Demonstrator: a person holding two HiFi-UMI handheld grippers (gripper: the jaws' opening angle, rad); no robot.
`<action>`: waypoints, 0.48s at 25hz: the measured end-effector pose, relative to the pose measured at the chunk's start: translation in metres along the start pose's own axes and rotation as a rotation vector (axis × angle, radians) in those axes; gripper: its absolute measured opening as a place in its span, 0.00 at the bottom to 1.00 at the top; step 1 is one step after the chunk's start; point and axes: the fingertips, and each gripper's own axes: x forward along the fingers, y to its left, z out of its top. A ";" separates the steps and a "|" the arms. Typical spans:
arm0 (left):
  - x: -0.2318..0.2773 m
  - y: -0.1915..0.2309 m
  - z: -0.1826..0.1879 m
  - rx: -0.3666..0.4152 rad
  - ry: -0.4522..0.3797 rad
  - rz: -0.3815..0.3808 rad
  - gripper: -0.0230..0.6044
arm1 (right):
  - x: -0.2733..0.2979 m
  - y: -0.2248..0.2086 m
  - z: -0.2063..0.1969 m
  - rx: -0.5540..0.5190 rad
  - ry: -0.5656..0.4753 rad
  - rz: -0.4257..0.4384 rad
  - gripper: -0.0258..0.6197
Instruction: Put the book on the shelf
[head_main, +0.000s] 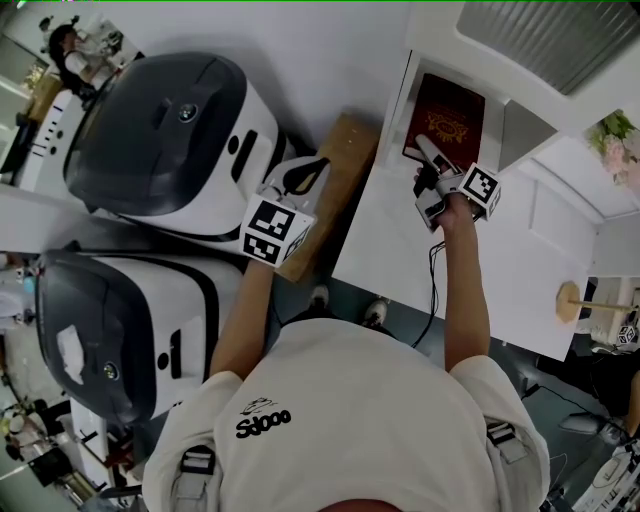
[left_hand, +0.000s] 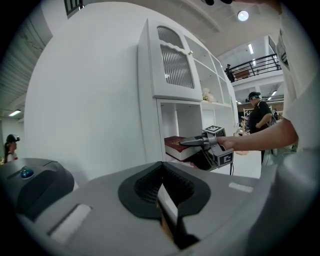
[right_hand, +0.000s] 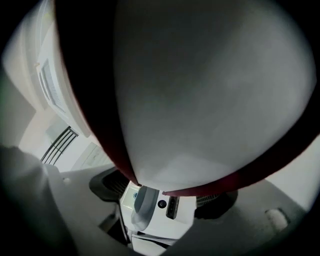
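The dark red book (head_main: 447, 118) lies flat in the low open compartment of the white shelf unit (head_main: 398, 112). My right gripper (head_main: 428, 152) reaches into that compartment, with one finger (left_hand: 196, 142) lying along the book's (left_hand: 173, 145) top cover and the other under it. In the right gripper view the book's pale page edge (right_hand: 200, 100) and red covers fill the space between the wide-spread jaws. I see no firm press on it. My left gripper (head_main: 301, 181) hangs away from the shelf, left of the unit, with its jaws (left_hand: 168, 210) together and nothing held.
Two large white-and-grey machines (head_main: 170, 140) (head_main: 110, 330) stand on the left. A brown board (head_main: 338, 185) leans between them and the shelf unit (left_hand: 150, 75). A black cable (head_main: 433, 290) trails below the right hand. A person in black (left_hand: 259, 117) stands far off.
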 end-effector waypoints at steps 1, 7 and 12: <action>0.000 -0.001 -0.001 -0.002 0.001 -0.001 0.07 | 0.003 -0.001 0.004 0.008 -0.015 -0.005 0.63; 0.004 -0.005 -0.002 0.001 0.005 -0.013 0.07 | 0.016 -0.008 0.024 0.065 -0.101 -0.025 0.64; 0.007 -0.005 -0.006 -0.004 0.013 -0.019 0.07 | 0.022 -0.018 0.036 0.129 -0.163 -0.046 0.62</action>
